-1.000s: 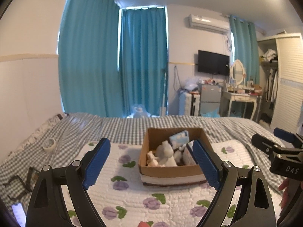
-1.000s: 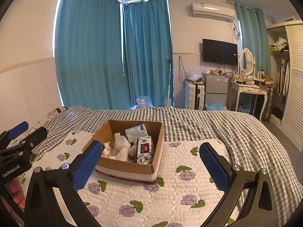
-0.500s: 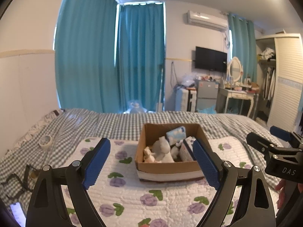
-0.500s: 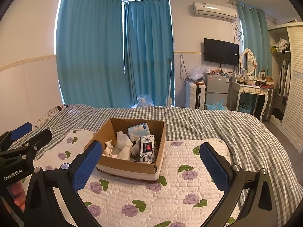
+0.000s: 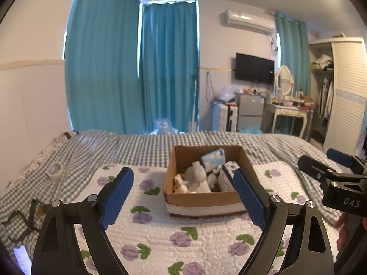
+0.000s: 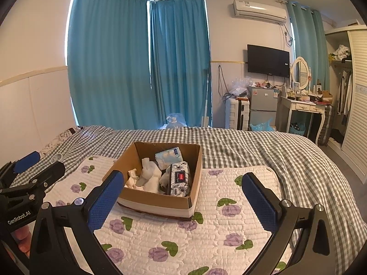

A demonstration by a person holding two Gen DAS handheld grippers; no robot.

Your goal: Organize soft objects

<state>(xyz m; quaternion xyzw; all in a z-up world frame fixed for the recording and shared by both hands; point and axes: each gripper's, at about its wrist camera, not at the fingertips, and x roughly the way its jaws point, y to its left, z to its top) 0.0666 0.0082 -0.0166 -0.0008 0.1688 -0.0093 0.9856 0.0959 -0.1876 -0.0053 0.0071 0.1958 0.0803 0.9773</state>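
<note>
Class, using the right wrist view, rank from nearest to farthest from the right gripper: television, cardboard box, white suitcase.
1. Cardboard box, on the quilt just ahead of the right gripper.
2. White suitcase, on the floor beyond the bed.
3. Television, on the far wall.

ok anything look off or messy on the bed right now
Mostly tidy: the soft items sit jumbled inside the cardboard box, none spilled onto the floral quilt. The one stray is a tape roll lying alone on the checked bedspread.
</note>
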